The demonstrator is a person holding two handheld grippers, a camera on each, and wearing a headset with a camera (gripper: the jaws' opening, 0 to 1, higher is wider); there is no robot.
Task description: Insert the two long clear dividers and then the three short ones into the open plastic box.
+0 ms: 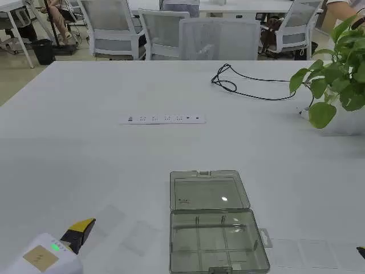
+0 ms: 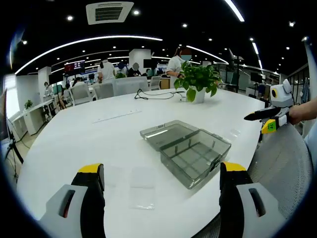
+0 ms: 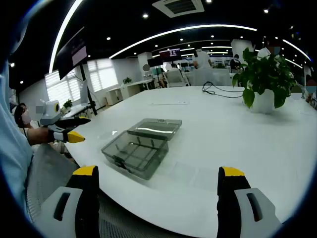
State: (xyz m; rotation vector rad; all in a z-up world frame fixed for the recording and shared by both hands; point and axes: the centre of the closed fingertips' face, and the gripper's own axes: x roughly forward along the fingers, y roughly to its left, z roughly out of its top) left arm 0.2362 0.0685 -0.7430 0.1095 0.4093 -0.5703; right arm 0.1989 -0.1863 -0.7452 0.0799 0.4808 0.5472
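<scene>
Head view: the plastic box (image 1: pixel 219 248) lies open near the front edge of the table (image 1: pixel 85 160), its lid (image 1: pixel 209 191) folded flat away from the person and its base nearest. Faint lines cross the base. I cannot tell whether they are slots or dividers already seated. The left-hand dividers (image 1: pixel 142 237), two clear sheets, lie flat just beside the box, and the right-hand dividers (image 1: pixel 302 252) lie in a row on its other side. Which are long and which short is hard to judge. The left gripper (image 1: pixel 84 228) hovers at the lower left, near the left pair.

Left gripper view: its jaws stand wide apart with nothing between them. The left-hand dividers lie just ahead on the table, between the jaws and the box. The right gripper (image 2: pixel 265 119) hangs beyond the box, off the table's edge, in a person's hand.

Right gripper view: these jaws are also spread wide and hold nothing. The box sits ahead and to the left, with the right-hand dividers faint on the table near the jaws.

The step in hand looks like the first pick. A thin sheet lying flat gives the jaws little to bite, so a low approach is probably best — work one jaw under an edge, close gently near an end and lift the sheet upright. Lower it square to the box walls so both ends meet facing slots. The free gripper could steady the box.
</scene>
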